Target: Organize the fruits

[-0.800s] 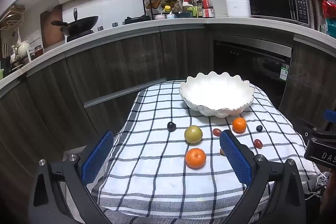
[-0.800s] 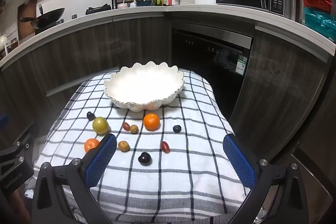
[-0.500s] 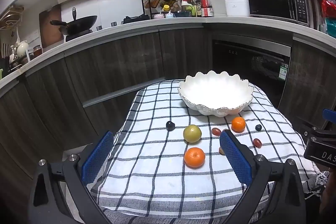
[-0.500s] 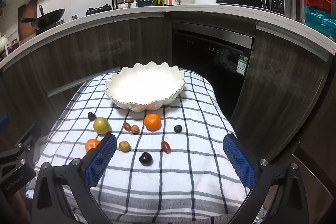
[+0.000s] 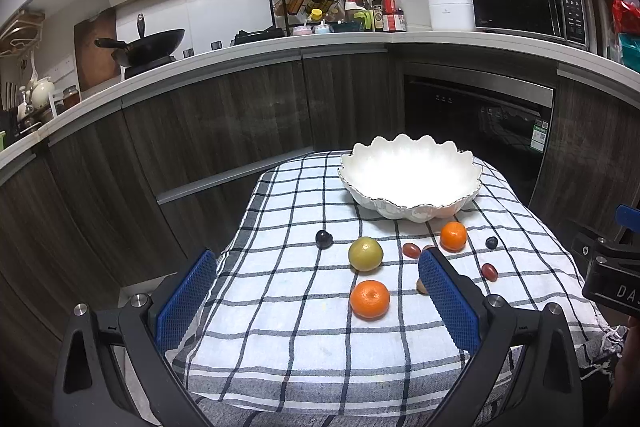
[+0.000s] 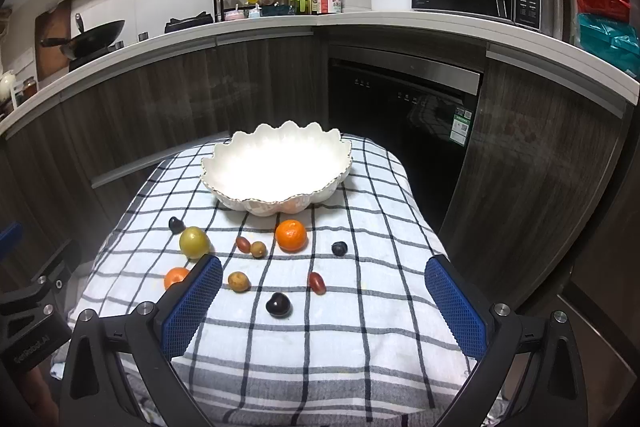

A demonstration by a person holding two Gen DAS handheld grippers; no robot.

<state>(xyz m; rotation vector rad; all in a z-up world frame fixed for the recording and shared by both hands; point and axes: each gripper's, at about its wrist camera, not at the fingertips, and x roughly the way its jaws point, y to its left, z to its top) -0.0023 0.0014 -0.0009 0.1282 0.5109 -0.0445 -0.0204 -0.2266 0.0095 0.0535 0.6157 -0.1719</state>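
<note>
Fruits all loose on the checked cloth [image 6: 360,315], none in the white scalloped bowl [image 6: 276,167] at the far end, which looks empty. Front of the bowl: orange mandarin [image 6: 291,235] nearest it, green-yellow round fruit [image 6: 194,242] to its left, dark plum [image 6: 176,225] just beyond that. Second mandarin [image 5: 369,299] closer in on the left side. Small stuff scattered between: two reddish grape tomatoes [image 6: 243,244] [image 6: 316,283], two brownish longan-like balls [image 6: 258,249] [image 6: 239,281], blueberry-like dark ball [image 6: 339,248], dark cherry-like fruit [image 6: 277,305] nearest the right camera.

Left gripper [image 5: 316,301] jaws wide apart, nothing held, hanging over the near cloth edge. Right gripper [image 6: 324,307] same: spread wide, empty, short of the fruit.

Step, as I judge it: pre-grasp, nothing picked yet. Next move likely needs one gripper lowered over a single fruit, jaws straddling it, close gently since round items roll; second mandarin sits between the left jaws' line, dark cherry-like fruit between the right's.

Hard to see: left blue pad covers part of one brownish ball and the tomato area in the left view; right view's left pad cuts off half the second mandarin. Bowl interior blown out white, bottom unreadable. Small fruit types uncertain.
</note>
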